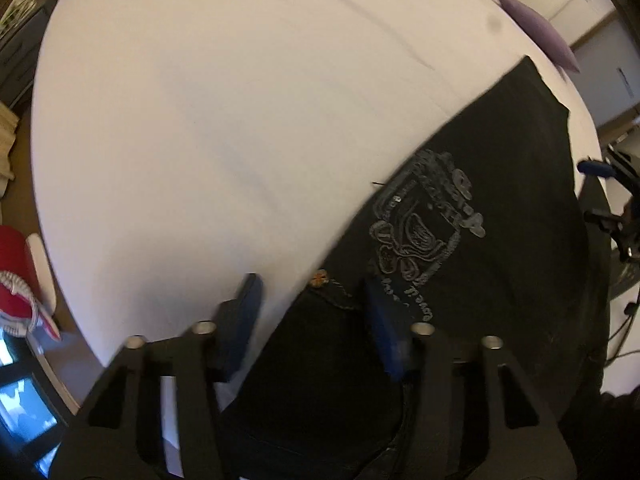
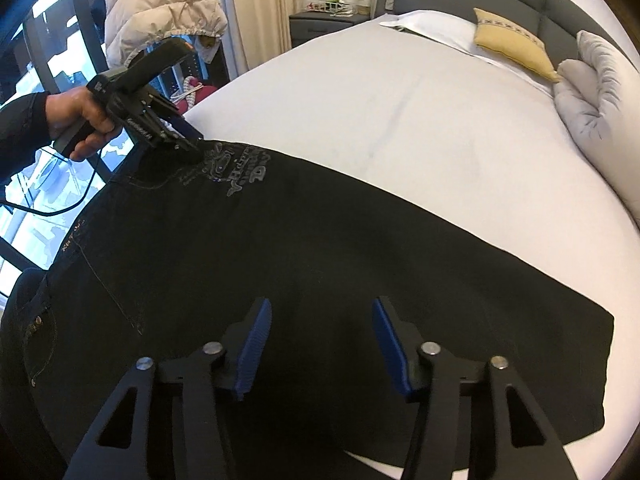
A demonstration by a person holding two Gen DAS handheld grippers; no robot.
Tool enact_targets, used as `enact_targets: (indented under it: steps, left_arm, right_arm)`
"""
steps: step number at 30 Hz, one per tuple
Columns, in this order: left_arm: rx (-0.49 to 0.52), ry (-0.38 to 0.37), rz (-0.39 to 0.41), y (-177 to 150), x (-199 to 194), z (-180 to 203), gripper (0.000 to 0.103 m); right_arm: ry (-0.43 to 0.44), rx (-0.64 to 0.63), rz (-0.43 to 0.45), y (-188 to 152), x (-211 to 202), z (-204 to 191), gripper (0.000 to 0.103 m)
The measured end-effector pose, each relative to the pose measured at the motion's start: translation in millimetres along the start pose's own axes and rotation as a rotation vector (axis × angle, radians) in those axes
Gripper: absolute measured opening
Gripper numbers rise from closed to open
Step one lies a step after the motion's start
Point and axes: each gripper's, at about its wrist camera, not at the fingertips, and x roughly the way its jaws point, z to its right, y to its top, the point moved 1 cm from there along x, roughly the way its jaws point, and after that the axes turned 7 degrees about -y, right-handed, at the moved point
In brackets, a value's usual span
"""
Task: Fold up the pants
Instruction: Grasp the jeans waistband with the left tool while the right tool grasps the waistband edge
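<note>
Most of both views is bed (image 2: 420, 128) — a wide white sheet, with the black pants (image 2: 304, 248) spread flat along the near side of it. From my right wrist I get the room beyond: a grey padded headboard (image 2: 520, 8), a mustard cushion (image 2: 514, 44), pale grey pillows (image 2: 592, 92) heaped at the far right, a puffy cream jacket (image 2: 160, 8) hanging by the window. My left wrist gives none of that; it looks almost straight down on sheet and dark cloth, with something red and white (image 1: 18, 280) off the left edge and a purple cushion (image 1: 540, 36) at the top right.

Only the right wrist shows my left hand (image 2: 78, 120), sleeve and all, holding the left gripper (image 2: 194, 142) with its blue tips down on the far edge of the pants beside the grey embroidered emblem (image 2: 236, 168). Whether those tips pinch cloth I can't tell from there. The left wrist settles it — blue fingers (image 1: 248, 312) apart, one over white sheet, the other over the dark fabric, the pants' edge and a small orange rivet (image 1: 319, 279) between them, nothing pressed.

My right gripper (image 2: 322, 340) hovers over the middle of the pants, jaws parted, blue pads (image 2: 256, 344) clear of the cloth.
</note>
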Motion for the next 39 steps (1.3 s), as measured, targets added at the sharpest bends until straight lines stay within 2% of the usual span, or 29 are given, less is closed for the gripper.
enact_targets:
  steps: [1, 2, 4, 8, 13, 15, 18, 21, 23, 26, 27, 28, 29, 30, 33, 34, 35, 38, 39]
  left_arm:
    - [-0.005, -0.006, -0.002, 0.8, -1.2, -0.5, 0.026]
    - [-0.006, -0.011, -0.002, 3.2, -2.1, 0.3, 0.02]
    - [0.01, 0.013, 0.004, 3.6, -3.6, 5.9, 0.012]
    - [0.074, 0.091, 0.076, -3.1, -20.2, 28.6, 0.005]
    - [0.117, 0.128, 0.224, -24.2, -52.9, 57.1, 0.005]
    - [0.132, 0.121, 0.261, -61.0, -73.7, 79.8, 0.005]
    - [0.144, 0.124, 0.29, -71.8, -80.2, 93.7, 0.005]
    - [0.143, 0.126, 0.306, -66.7, -80.8, 100.5, 0.005]
    - [0.138, 0.124, 0.311, -75.0, -87.2, 96.0, 0.005]
    - [0.136, 0.118, 0.319, -74.2, -94.8, 94.4, 0.005]
    - [0.138, 0.118, 0.321, -75.1, -85.3, 106.3, 0.005]
    - [0.138, 0.115, 0.323, -81.9, -86.1, 111.6, 0.005]
    - [0.137, 0.11, 0.326, -105.7, -82.6, 106.8, 0.005]
    - [0.139, 0.108, 0.329, -116.2, -74.9, 113.5, 0.005]
    - [0.138, 0.104, 0.33, -115.2, -69.9, 118.4, 0.005]
    - [0.137, 0.103, 0.33, -115.4, -69.6, 118.7, 0.005]
    - [0.136, 0.102, 0.33, -113.5, -69.4, 118.9, 0.005]
    - [0.139, 0.1, 0.331, -116.9, -71.4, 108.5, 0.005]
    - [0.138, 0.1, 0.332, -117.0, -70.7, 108.6, 0.005]
  right_arm:
    - [0.005, -0.009, 0.003, 3.6, 1.1, -1.7, 0.051]
    - [0.01, -0.014, 0.007, 5.4, 1.9, -2.9, 0.051]
    - [0.036, -0.029, 0.024, 12.3, -0.2, -4.8, 0.051]
    - [0.063, -0.074, 0.05, 35.7, -3.0, -6.9, 0.05]
    - [0.068, -0.179, 0.065, 64.6, 1.9, -17.4, 0.048]
    - [0.068, -0.243, 0.065, 78.4, 7.9, -24.9, 0.048]
    - [0.074, -0.328, 0.054, 95.9, 19.7, -36.3, 0.048]
    - [0.062, -0.407, 0.026, 108.2, 32.3, -48.3, 0.048]
    - [0.058, -0.45, -0.008, 114.9, 42.4, -56.3, 0.044]
    - [0.07, -0.476, -0.036, 118.0, 48.7, -62.0, 0.04]
    - [0.08, -0.483, -0.046, 120.8, 50.7, -66.0, 0.04]
    - [0.091, -0.493, -0.057, 122.1, 52.9, -68.4, 0.04]
    - [0.097, -0.499, -0.066, 122.2, 53.8, -71.7, 0.039]
    - [0.098, -0.505, -0.074, 121.5, 54.7, -74.6, 0.039]
    - [0.106, -0.507, -0.103, 120.2, 60.5, -75.3, 0.039]
    - [0.11, -0.503, -0.112, 120.0, 61.9, -74.0, 0.036]
    - [0.114, -0.496, -0.119, 120.7, 63.9, -73.6, 0.026]
    - [0.126, -0.475, -0.127, 117.4, 61.7, -70.6, 0.011]
    - [0.129, -0.471, -0.127, 115.4, 59.9, -71.0, 0.01]
